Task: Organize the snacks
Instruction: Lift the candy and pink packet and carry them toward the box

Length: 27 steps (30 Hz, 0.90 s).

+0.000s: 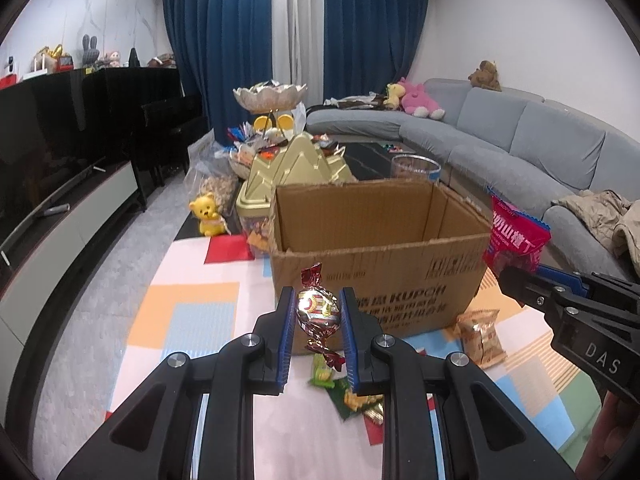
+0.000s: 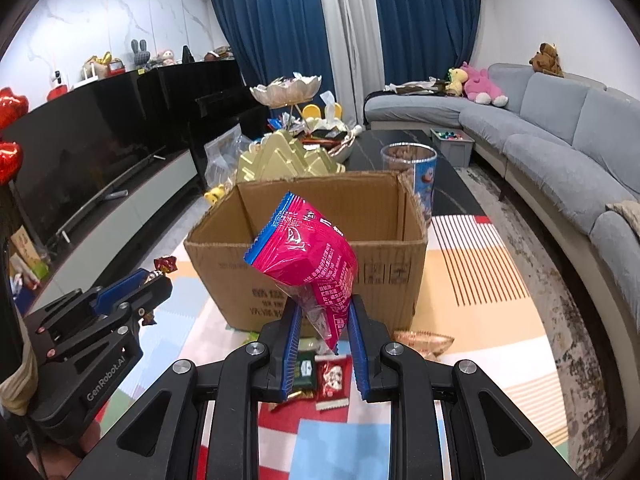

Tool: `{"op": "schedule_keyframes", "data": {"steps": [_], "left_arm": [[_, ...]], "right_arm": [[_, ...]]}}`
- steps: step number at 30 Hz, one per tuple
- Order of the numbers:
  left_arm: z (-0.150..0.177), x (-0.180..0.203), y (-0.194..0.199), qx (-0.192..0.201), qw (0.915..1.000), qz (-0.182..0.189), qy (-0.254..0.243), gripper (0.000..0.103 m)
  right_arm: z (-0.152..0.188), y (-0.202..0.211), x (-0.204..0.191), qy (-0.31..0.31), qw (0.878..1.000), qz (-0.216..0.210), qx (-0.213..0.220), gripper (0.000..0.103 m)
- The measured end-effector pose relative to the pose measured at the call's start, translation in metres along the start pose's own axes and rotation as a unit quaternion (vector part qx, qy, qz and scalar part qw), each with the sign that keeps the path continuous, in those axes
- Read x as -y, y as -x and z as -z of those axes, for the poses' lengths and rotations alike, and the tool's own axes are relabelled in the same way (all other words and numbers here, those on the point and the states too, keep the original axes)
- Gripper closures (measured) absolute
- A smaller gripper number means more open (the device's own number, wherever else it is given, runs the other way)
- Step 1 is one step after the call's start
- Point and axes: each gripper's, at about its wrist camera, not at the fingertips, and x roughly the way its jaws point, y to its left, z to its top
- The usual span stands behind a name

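An open cardboard box (image 1: 376, 276) stands on the patterned mat; it also shows in the right wrist view (image 2: 304, 280). My left gripper (image 1: 318, 308) is shut on a red and gold wrapped candy (image 1: 318, 310), held in front of the box's near wall. My right gripper (image 2: 322, 320) is shut on a pink snack bag (image 2: 308, 256), held up before the box. The right gripper with its bag (image 1: 514, 236) appears at the right of the left wrist view. The left gripper (image 2: 156, 280) appears at the left of the right wrist view. Loose snack packets (image 1: 352, 396) lie on the mat below.
A gold mountain-shaped container (image 1: 296, 168), a yellow bear toy (image 1: 208, 216), a clear tub (image 2: 412, 172) and a snack-laden black coffee table (image 2: 400, 144) lie behind the box. A grey sofa (image 2: 560, 140) curves on the right. A TV unit (image 1: 72, 216) runs on the left.
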Motion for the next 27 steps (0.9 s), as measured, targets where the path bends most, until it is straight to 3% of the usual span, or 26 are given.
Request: {"op": "schedule_keyframes", "data": {"steps": [27], "left_arm": [[-0.061, 0.008, -0.034, 0.034, 0.9992, 0.010, -0.017, 0.080]], "right_arm": [[-0.058, -0.013, 0.008, 0.021, 0.999, 0.019, 0.043, 0.078]]}}
